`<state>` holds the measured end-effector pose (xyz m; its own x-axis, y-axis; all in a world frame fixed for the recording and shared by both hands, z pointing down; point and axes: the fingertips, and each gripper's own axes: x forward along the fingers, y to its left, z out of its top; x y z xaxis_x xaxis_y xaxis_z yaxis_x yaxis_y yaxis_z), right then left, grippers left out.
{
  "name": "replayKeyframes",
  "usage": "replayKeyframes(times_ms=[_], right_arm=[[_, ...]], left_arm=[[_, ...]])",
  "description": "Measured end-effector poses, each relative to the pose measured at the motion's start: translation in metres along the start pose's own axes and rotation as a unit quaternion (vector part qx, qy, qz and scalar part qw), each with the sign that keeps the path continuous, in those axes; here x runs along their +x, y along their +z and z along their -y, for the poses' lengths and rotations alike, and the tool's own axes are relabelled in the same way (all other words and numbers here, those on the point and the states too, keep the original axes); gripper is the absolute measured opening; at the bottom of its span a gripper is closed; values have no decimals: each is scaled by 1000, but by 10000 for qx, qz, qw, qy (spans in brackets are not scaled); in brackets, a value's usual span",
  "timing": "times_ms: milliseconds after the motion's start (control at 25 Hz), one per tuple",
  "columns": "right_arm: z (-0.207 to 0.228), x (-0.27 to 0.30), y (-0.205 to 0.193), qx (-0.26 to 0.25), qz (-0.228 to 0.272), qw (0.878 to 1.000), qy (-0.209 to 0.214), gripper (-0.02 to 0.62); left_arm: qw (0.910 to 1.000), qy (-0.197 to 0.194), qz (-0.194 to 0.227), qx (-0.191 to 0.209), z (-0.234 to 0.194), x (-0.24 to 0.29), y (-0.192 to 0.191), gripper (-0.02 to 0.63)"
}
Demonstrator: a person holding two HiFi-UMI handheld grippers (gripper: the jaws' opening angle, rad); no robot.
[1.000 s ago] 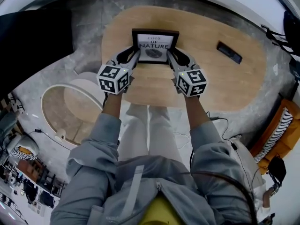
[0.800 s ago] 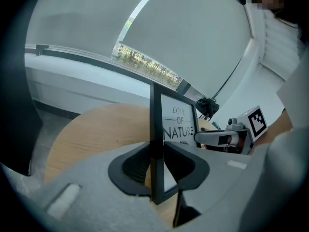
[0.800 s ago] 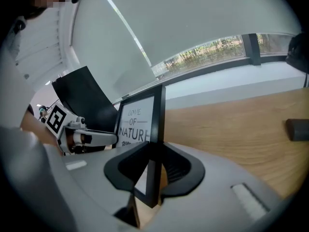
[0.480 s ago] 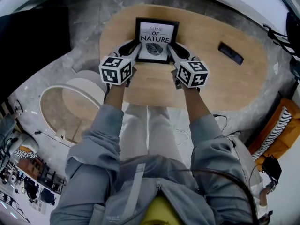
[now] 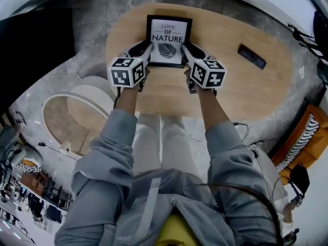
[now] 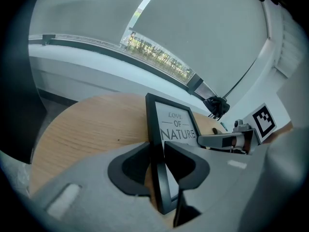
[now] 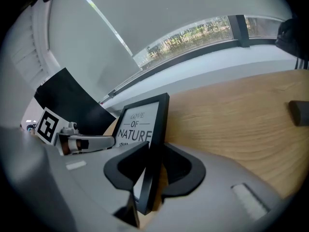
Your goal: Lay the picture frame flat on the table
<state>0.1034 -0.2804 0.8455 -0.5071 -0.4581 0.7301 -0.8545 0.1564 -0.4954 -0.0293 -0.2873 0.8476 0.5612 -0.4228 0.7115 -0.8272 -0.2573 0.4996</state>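
The left gripper [image 6: 157,151] pinches the left side rail of the picture frame [image 6: 176,127], 1 pad on the front face and 1 on the back. The right gripper [image 7: 153,151] straddles the opposite rail in the same way. Its jaws have just been opening a little, though the pads appear to touch both faces. From the head view the frame [image 5: 169,40] sits between the 2 grippers at the far middle of the wooden table [image 5: 230,86]. It is tipped well back with its print facing up, and I cannot tell whether its back rests on the wood yet.

The frame looks light and rigid, with thin, smooth black moulding that could slide out of a loose pinch. The glazed front is probably the fragile part, so it wants a gentle landing. The side rails near the lower corners seem the right hold, clear of the pane. A small dark object [image 5: 251,56] lies well apart on the right.
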Motion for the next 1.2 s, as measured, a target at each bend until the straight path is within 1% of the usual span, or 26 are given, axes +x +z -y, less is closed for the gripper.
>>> replayKeyframes(times_ms=[200,400,440,480,520,560,600,680,720,800,840,880,960,1040,1120,1200], right_arm=[[2,3,-2,119,-101,9997,-170,89],[6,6,-4,24,-263,9984,-501,93],[7,6,-3,21,-260,9980,-572,94],[8,4,-2,28,-245,9976,-643,106],[9,2,-2,32,-226,9972,-713,120],[9,-2,-1,19,-203,9967,-787,124],[8,-6,0,-14,-163,9961,-862,124],[4,-21,7,-87,9,9951,-982,107],[-1,-31,11,-93,139,9948,-1008,82],[-15,-54,21,-98,413,9939,-1017,13],[-24,-67,25,-141,523,9933,-1018,2],[-34,-82,30,-216,609,9927,-1019,2],[-55,-112,44,-415,796,9906,-1030,0],[-75,-140,72,-613,1139,9861,-1042,0],[-95,-172,101,-775,1558,9793,-1037,0],[-119,-210,121,-956,1929,9707,-1065,0]], left_arm=[[9998,95,-73,-147,-3,2,-2,103],[9991,347,-254,-46,-5,6,-5,104],[9990,368,-262,-50,-4,7,-5,113],[9989,383,-259,-62,-3,7,-4,138],[9989,402,-245,-69,-2,5,-4,181],[9988,426,-221,-61,-1,3,-2,195],[9988,445,-182,-34,0,-1,0,195],[9989,455,-59,87,5,-14,8,193],[9987,471,21,177,9,-24,14,174],[9975,558,239,356,18,-48,27,77],[9967,582,371,426,26,-63,34,20],[9960,566,498,486,35,-78,41,6],[9943,479,727,622,58,-107,58,5],[9899,423,1051,856,82,-134,86,5],[9822,409,1395,1188,108,-162,113,5],[9736,409,1653,1517,135,-197,128,5]])
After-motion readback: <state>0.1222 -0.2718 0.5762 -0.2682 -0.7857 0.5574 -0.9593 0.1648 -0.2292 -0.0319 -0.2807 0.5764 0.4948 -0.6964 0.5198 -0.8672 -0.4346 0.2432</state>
